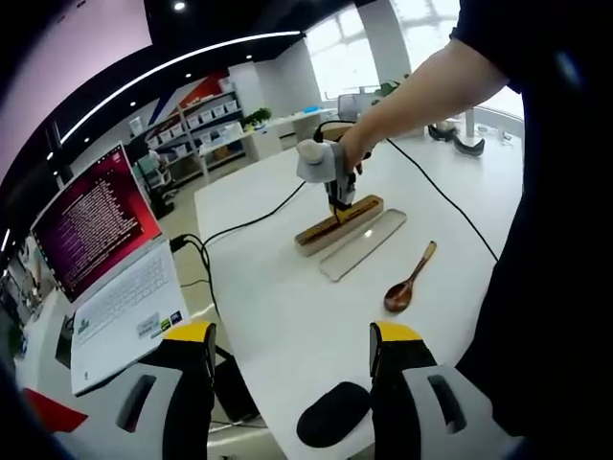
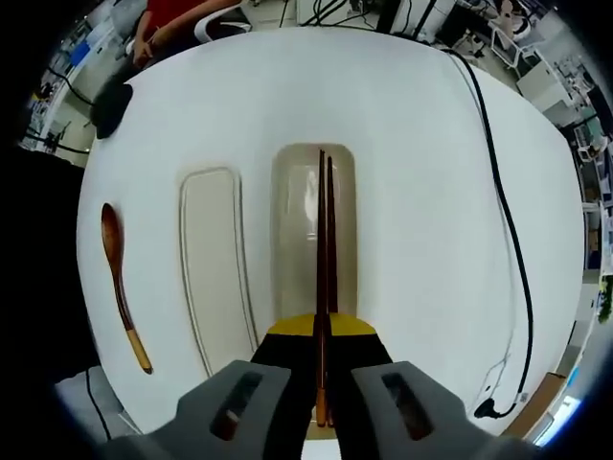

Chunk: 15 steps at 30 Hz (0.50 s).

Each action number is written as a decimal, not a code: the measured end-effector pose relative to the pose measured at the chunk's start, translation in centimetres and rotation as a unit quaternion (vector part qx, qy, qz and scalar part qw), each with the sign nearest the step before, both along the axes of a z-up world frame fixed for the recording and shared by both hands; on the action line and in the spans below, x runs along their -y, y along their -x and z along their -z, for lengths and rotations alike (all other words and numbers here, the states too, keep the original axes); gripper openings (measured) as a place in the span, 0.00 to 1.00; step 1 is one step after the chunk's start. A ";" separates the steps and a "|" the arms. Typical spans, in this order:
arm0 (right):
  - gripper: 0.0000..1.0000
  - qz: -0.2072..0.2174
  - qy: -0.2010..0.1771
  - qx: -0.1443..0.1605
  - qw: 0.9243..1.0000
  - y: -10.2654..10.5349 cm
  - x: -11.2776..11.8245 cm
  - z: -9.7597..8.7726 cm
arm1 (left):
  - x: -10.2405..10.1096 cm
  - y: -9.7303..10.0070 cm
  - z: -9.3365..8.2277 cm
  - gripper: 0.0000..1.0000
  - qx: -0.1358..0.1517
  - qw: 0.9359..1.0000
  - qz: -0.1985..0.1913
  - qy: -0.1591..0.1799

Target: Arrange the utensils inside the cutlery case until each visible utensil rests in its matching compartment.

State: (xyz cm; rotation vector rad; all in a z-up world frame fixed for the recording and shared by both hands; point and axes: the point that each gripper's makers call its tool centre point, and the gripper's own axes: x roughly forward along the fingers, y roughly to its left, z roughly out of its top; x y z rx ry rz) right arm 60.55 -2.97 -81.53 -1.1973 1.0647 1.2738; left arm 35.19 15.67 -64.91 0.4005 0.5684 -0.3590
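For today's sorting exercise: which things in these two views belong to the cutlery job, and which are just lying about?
Belong to the job:
- chopsticks, held in the right gripper over the cutlery case
- cutlery case
- case lid, lying beside the case
- wooden spoon, on the table, outside the case

Just lying about:
- laptop
- black cable
- black mouse

Your left gripper (image 1: pixel 292 359) has two grey jaws with slotted sides, each capped by a yellow tip over a black inner pad. Your right gripper (image 2: pixel 323 383) is built the same way: grey slotted jaws, black pads and a yellow band across the tips, and from the left gripper view it shows as a pale grey body on a black stem. You wear a black short sleeve (image 1: pixel 498 34), and the dark cloth runs down the right side of that view.
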 end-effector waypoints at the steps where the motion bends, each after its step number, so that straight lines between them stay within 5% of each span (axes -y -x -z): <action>1: 0.00 0.000 0.000 0.000 1.000 -0.1 0.0 0.1 | 0.0 0.0 0.0 0.67 -0.001 1.000 0.000 0.000; 15: 0.00 -0.016 0.020 0.026 0.999 -0.2 -0.1 0.5 | 0.5 -0.4 0.3 0.67 -0.001 1.000 0.005 0.001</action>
